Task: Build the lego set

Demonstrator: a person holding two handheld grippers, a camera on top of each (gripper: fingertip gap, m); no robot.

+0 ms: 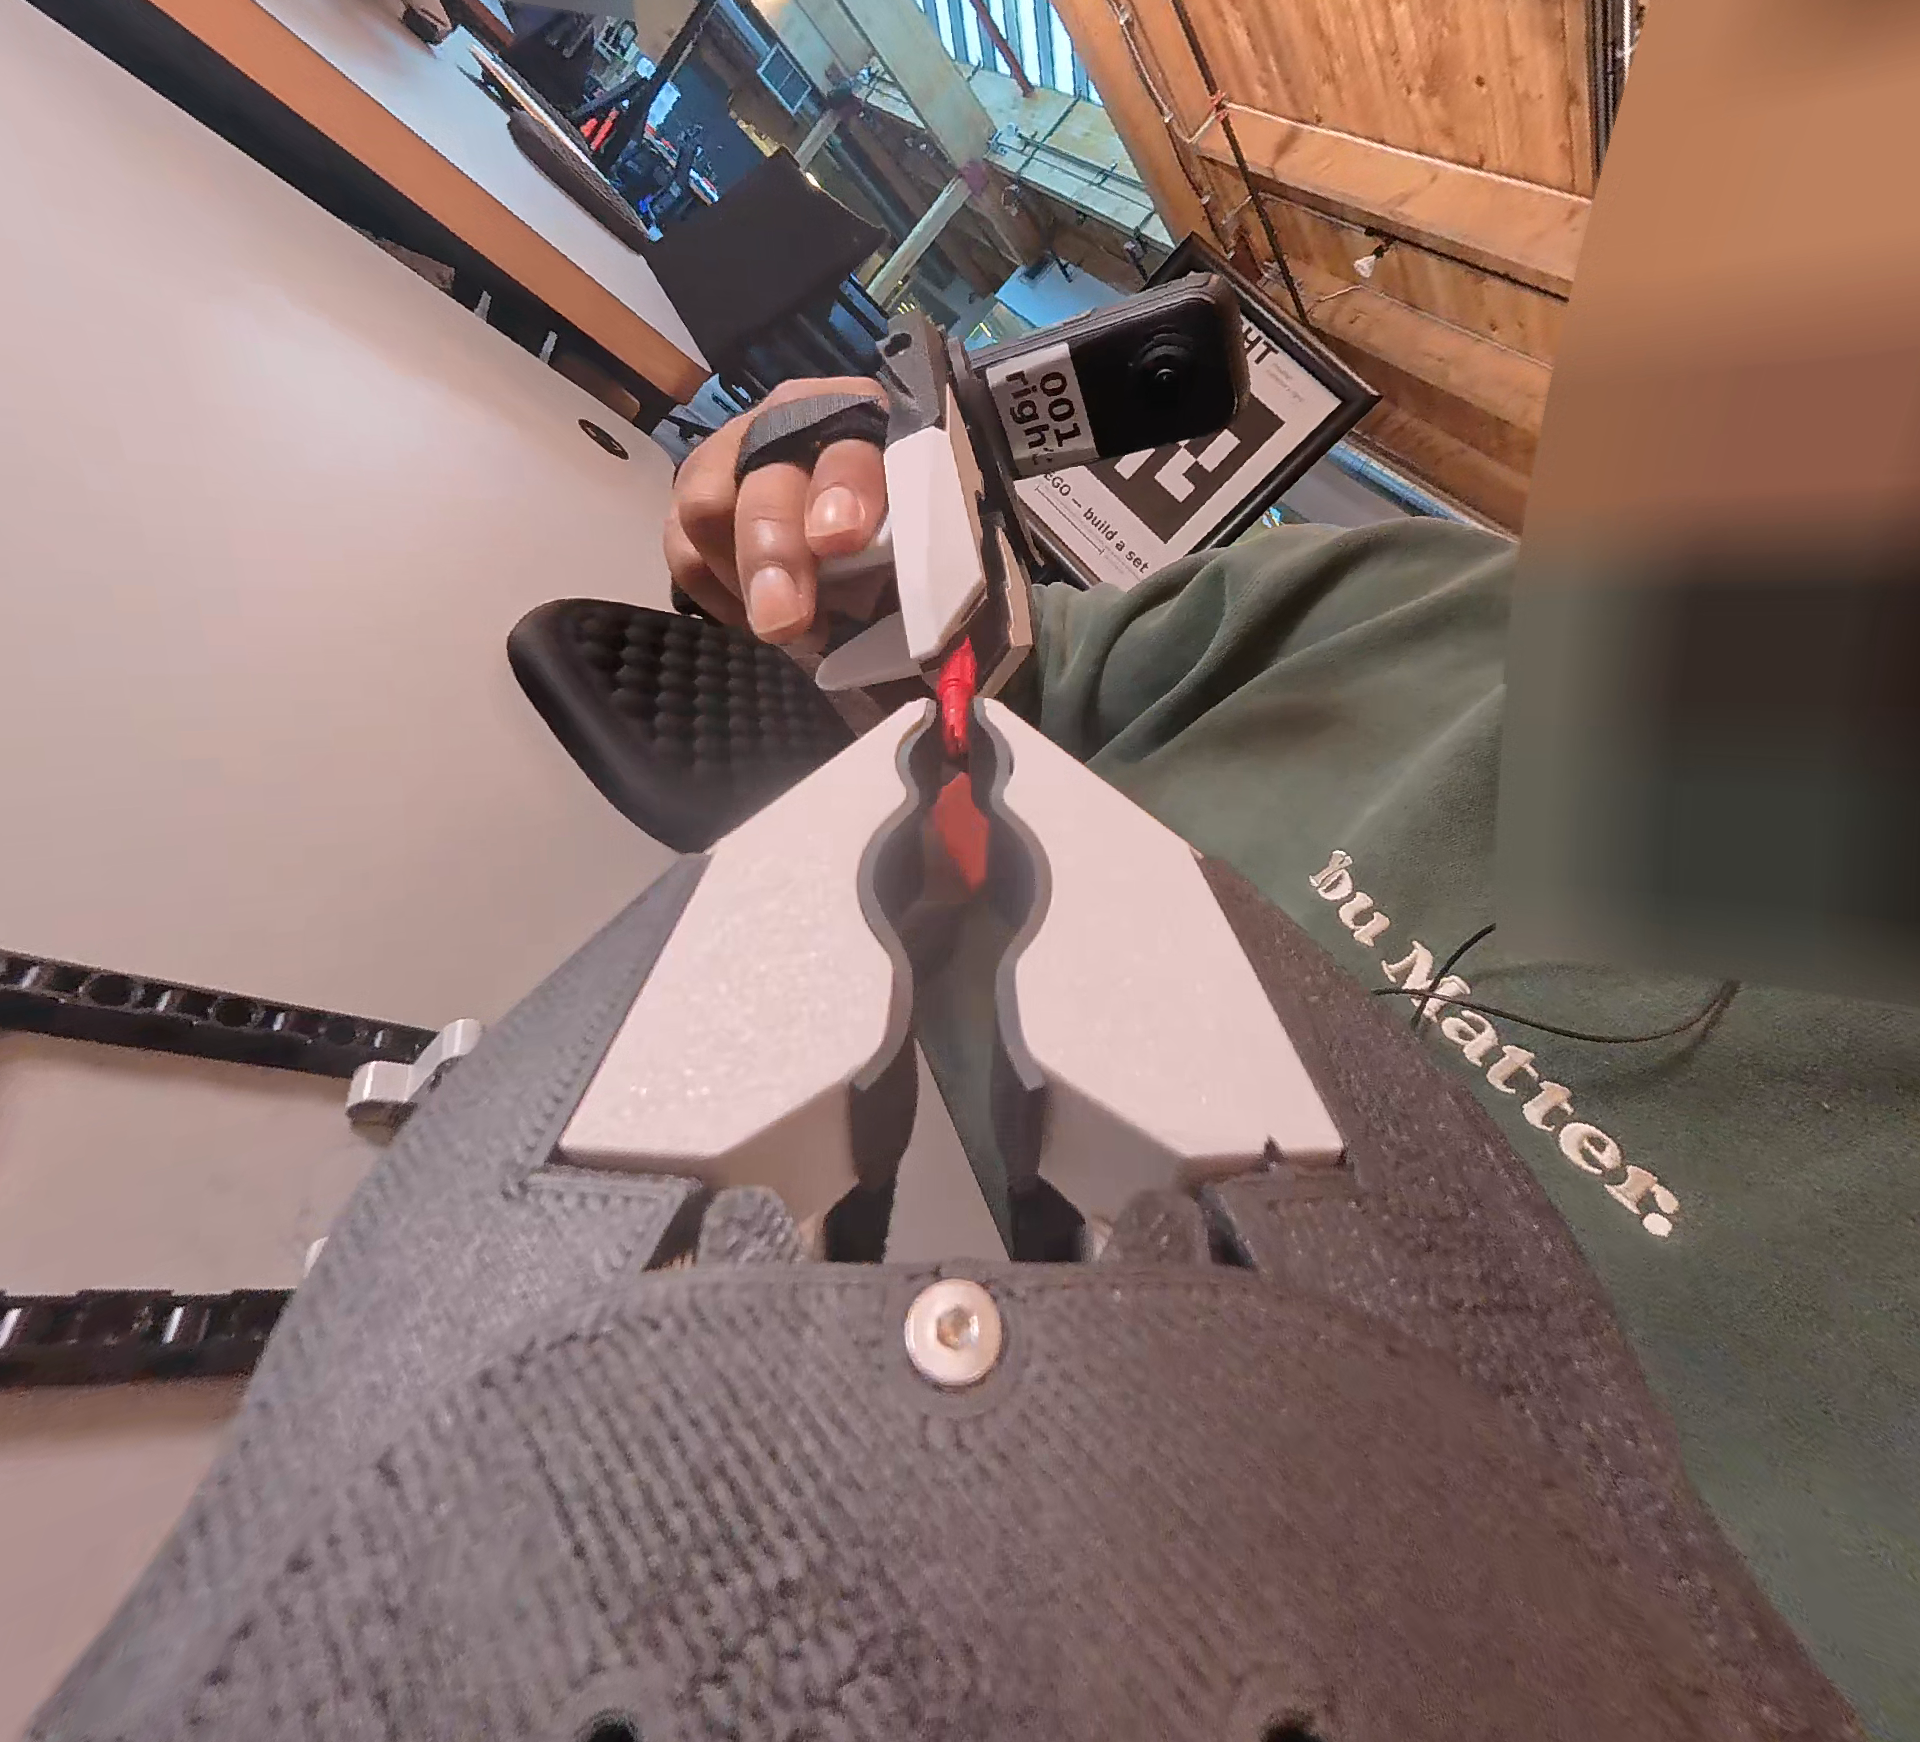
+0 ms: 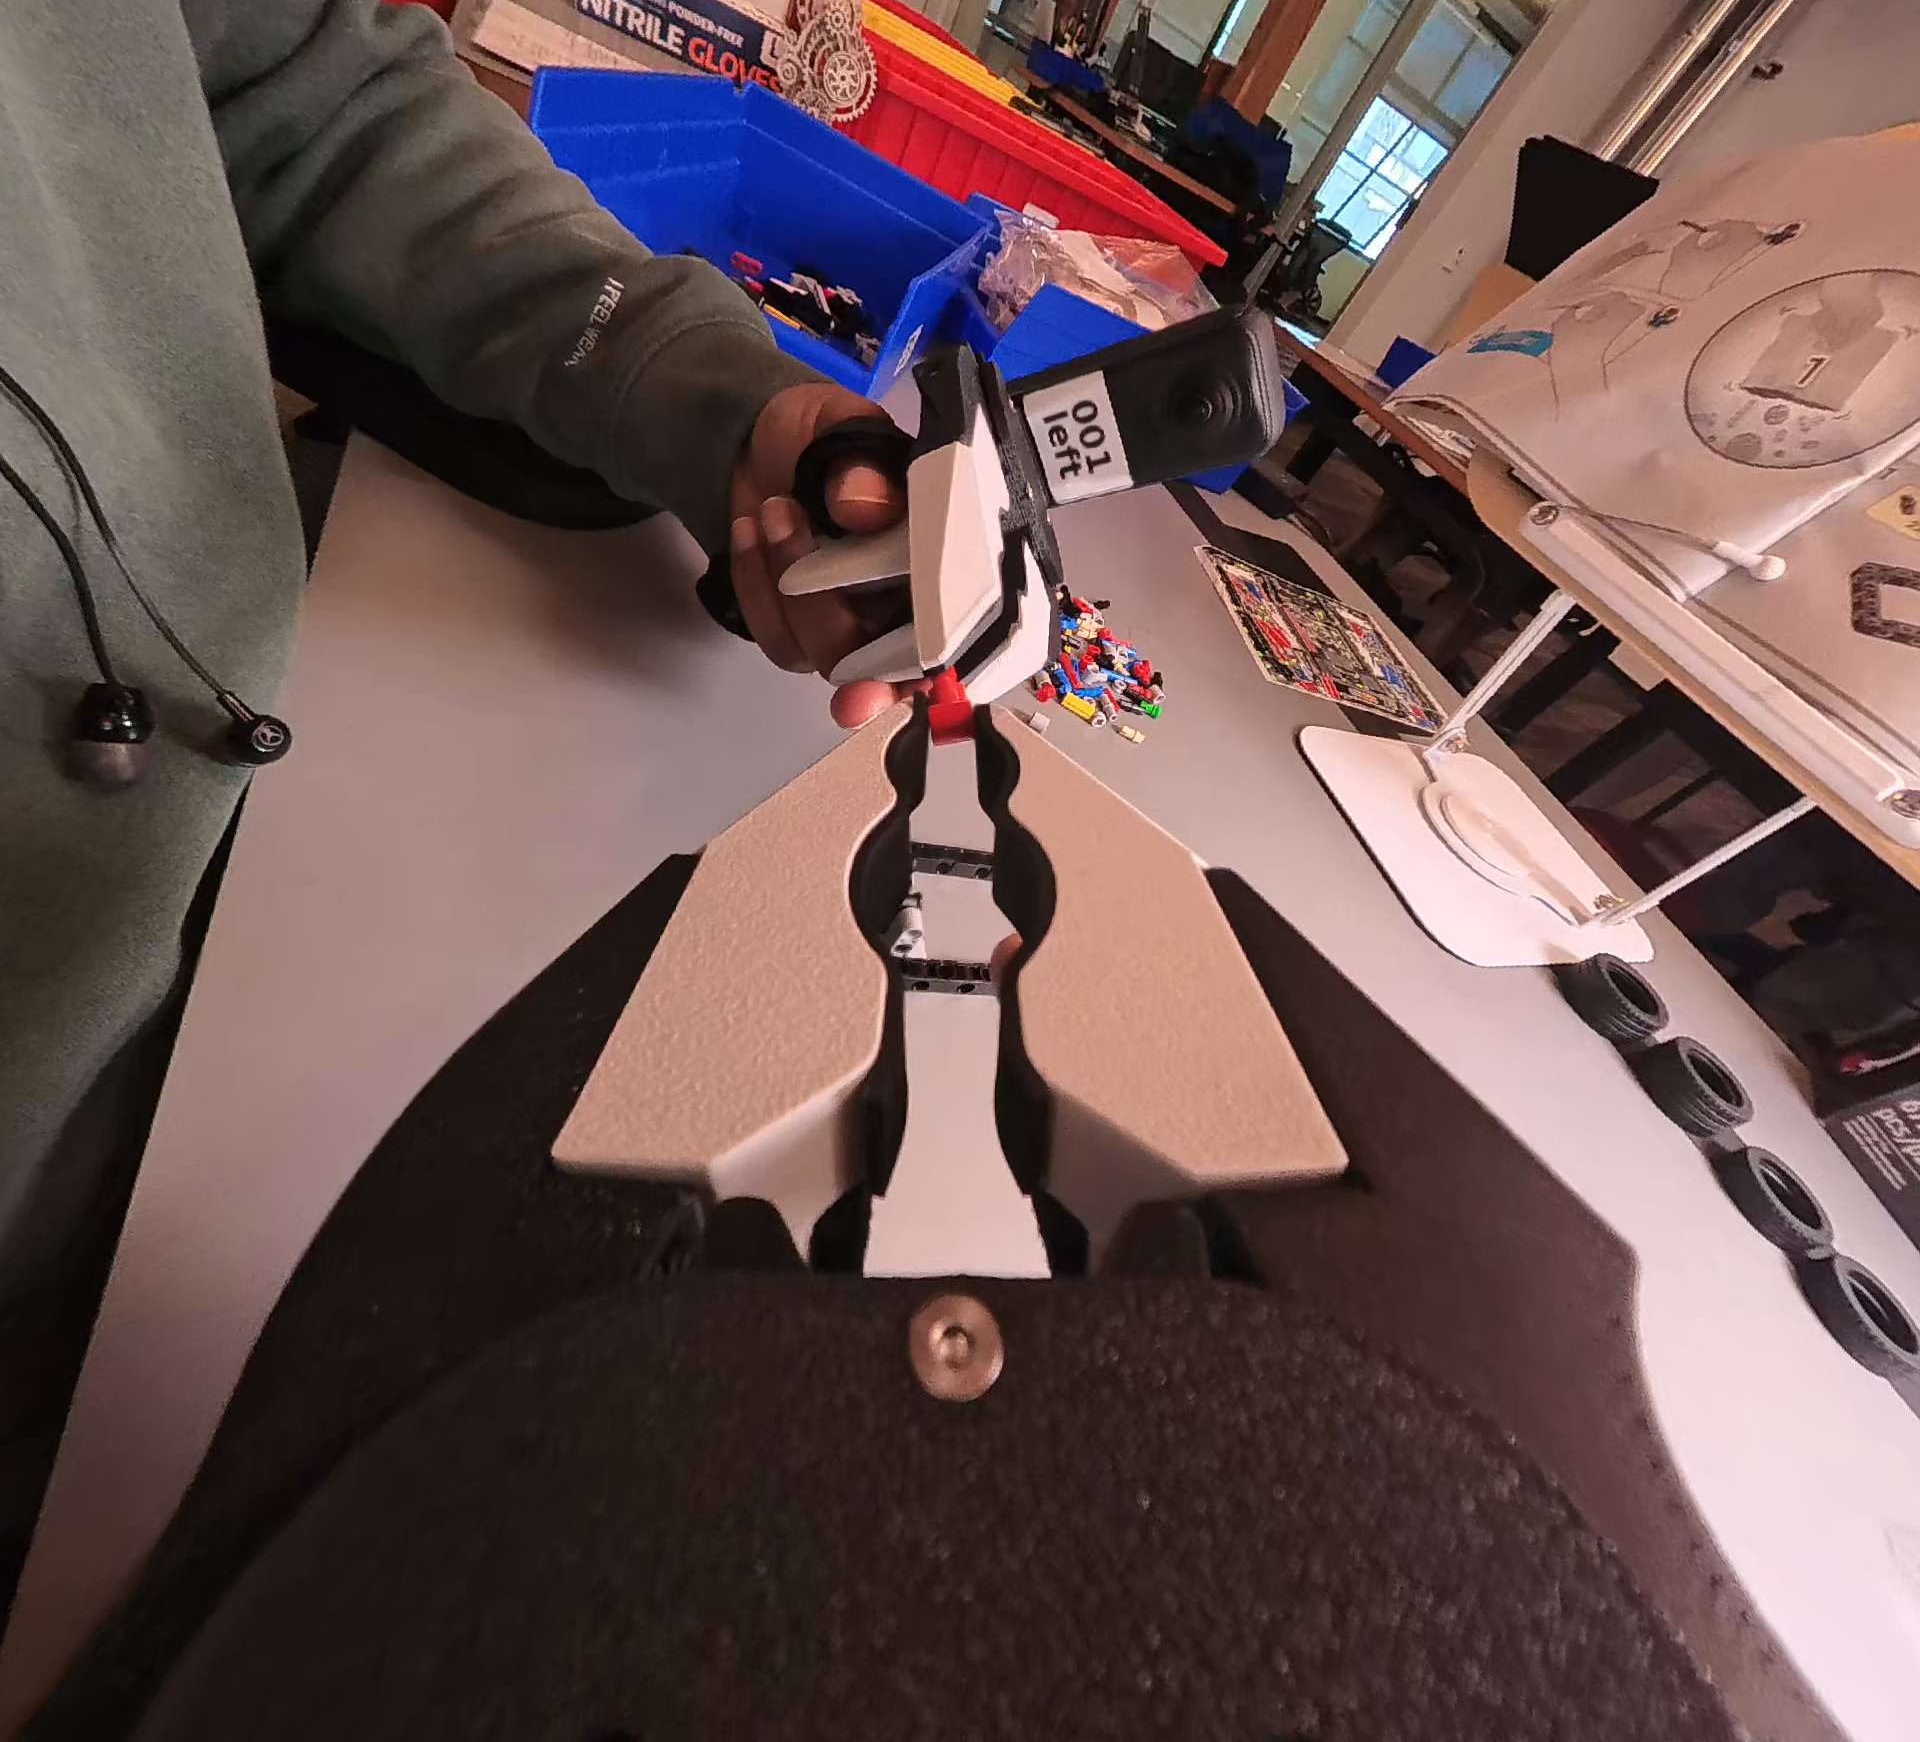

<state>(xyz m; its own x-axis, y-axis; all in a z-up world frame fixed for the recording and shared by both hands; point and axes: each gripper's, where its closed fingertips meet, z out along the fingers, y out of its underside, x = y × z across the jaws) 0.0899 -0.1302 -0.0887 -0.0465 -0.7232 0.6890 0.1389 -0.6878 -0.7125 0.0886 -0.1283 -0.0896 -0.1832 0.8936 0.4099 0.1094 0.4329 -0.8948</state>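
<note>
Above grey table point(image 2: 520, 861), both claws point(image 1: 951, 705) point(image 2: 951, 721) pinch one red piece point(image 2: 948, 713).

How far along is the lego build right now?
Early. Done: only a black beam frame lies joined on the table. In hand: the left gripper and right gripper meet tip to tip on a small red piece. Left: the loose brick pile and four tyres sit unused.
</note>
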